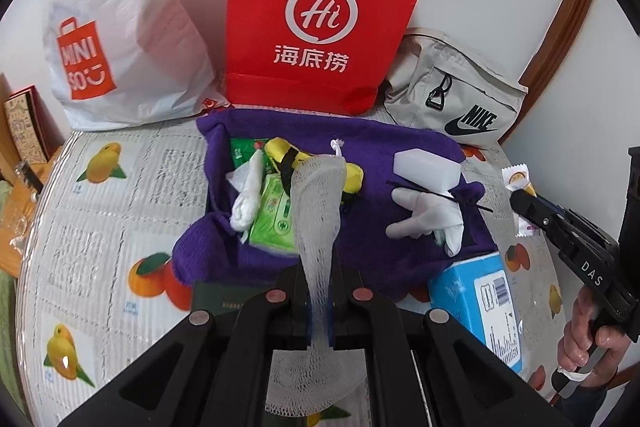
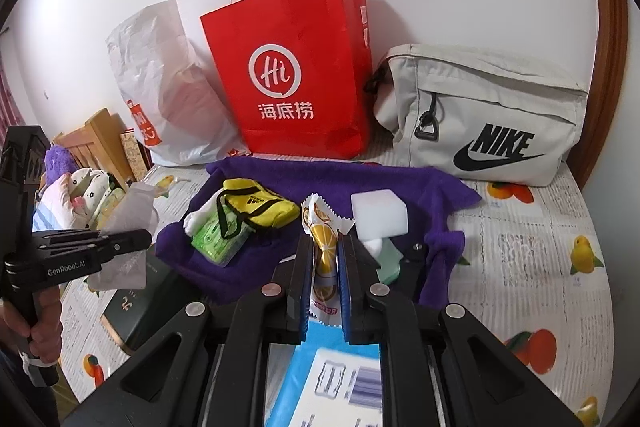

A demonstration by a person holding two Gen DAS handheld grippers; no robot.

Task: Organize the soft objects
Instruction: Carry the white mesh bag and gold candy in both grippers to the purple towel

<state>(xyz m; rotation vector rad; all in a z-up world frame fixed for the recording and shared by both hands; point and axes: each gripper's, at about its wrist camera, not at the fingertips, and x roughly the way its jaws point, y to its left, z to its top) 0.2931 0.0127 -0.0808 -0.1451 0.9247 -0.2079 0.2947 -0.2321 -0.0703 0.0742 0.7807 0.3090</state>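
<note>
A white mesh net pouch (image 1: 318, 203) is clamped in the closed left gripper (image 1: 319, 301) above the crumpled purple towel (image 1: 360, 143). An orange-printed candy wrapper (image 2: 325, 247) is pinched in the narrow right gripper (image 2: 325, 291) over the towel's near edge. A yellow fabric pouch (image 2: 256, 207), green tissue packs (image 1: 276, 219) and a white foam block (image 2: 380, 213) are spread on the towel; a red paper bag (image 2: 288, 67) is stood behind it.
</note>
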